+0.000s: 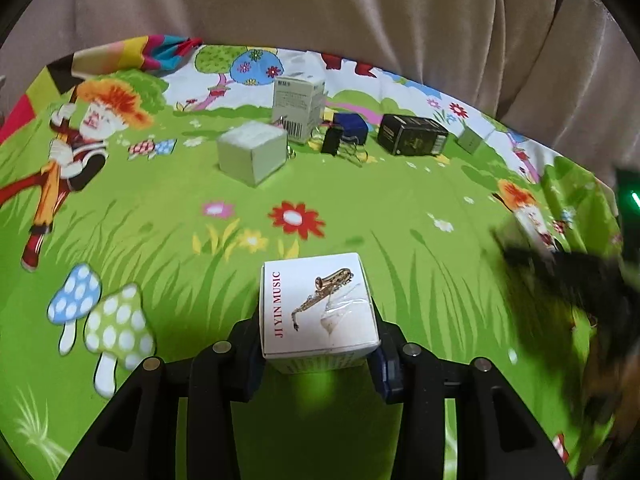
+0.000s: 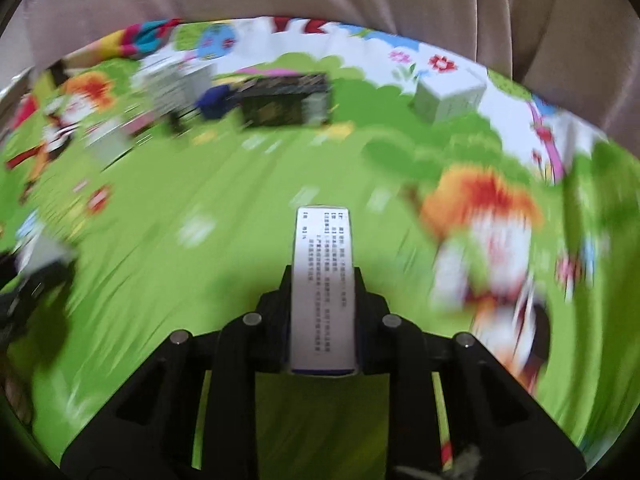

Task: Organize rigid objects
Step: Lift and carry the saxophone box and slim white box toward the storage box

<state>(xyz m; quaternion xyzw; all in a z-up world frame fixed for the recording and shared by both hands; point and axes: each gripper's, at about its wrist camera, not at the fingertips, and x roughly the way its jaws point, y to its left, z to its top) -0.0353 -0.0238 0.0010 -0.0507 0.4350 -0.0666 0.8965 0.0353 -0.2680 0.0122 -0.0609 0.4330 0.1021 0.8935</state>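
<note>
At the far edge of the tabletop point(image 1: 360, 208), five boxes already cluster: pale cube point(image 1: 253, 151), tall white box point(image 1: 298, 109), black box point(image 1: 412, 135). Left tool point(image 1: 318, 354) grips saxophone box point(image 1: 318, 308); right tool point(image 2: 322, 320) clamps narrow printed box point(image 2: 322, 280). Roughly midway, I'd judge; both still need placing.

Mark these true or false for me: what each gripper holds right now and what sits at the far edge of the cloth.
1. The left gripper holds a white box with a saxophone picture. True.
2. The right gripper is empty. False: its fingers clamp a narrow white box with printed text.
3. A black box sits on the cartoon cloth toward the far side. True.
4. The saxophone box lies flat on the cloth, untouched. False: it sits between the left fingers.
</note>
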